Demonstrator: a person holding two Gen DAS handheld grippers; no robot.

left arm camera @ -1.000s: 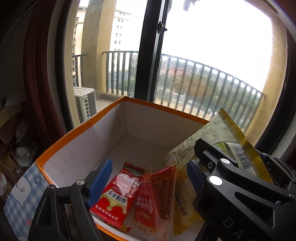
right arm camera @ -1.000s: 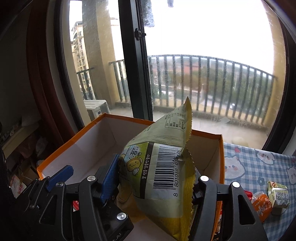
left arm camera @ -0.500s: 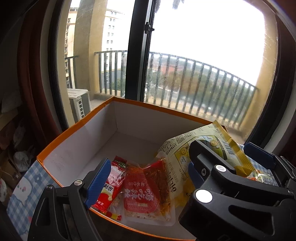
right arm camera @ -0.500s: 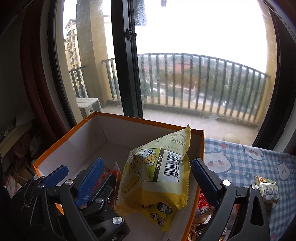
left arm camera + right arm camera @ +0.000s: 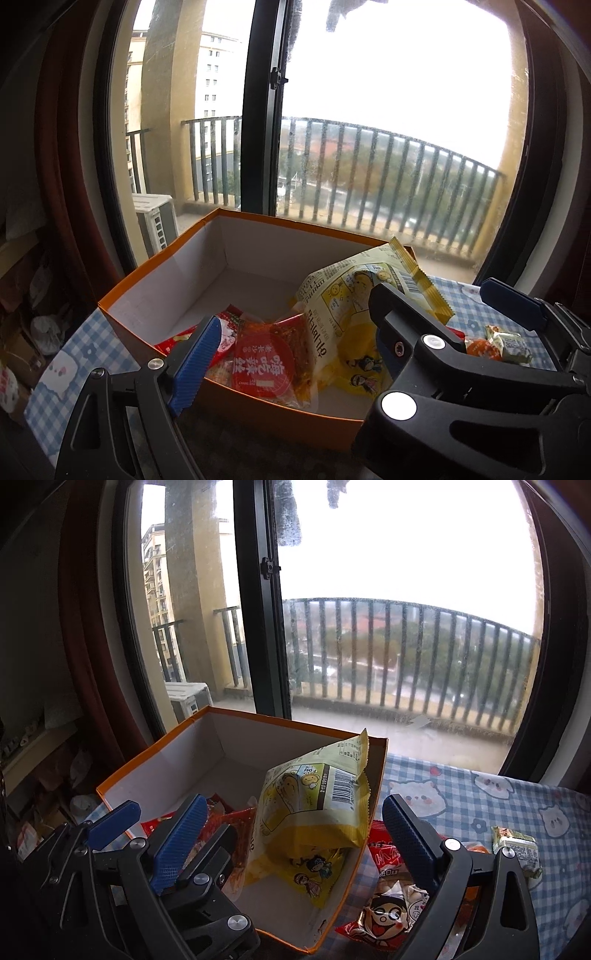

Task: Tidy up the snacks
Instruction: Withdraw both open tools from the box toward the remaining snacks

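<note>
both grippers wide, holding nothing. yellow bag [image 5: 314, 812] sits in box [image 5: 229, 744]. red packet [image 5: 384, 904] looks light, crinkly, slippery; pinch a sealed edge.

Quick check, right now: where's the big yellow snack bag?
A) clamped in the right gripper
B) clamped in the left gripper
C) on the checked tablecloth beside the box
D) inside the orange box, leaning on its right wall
D: the yellow snack bag sits inside the orange box, leaning against its right wall, while the right gripper has its blue pads spread well clear of the bag.
</note>
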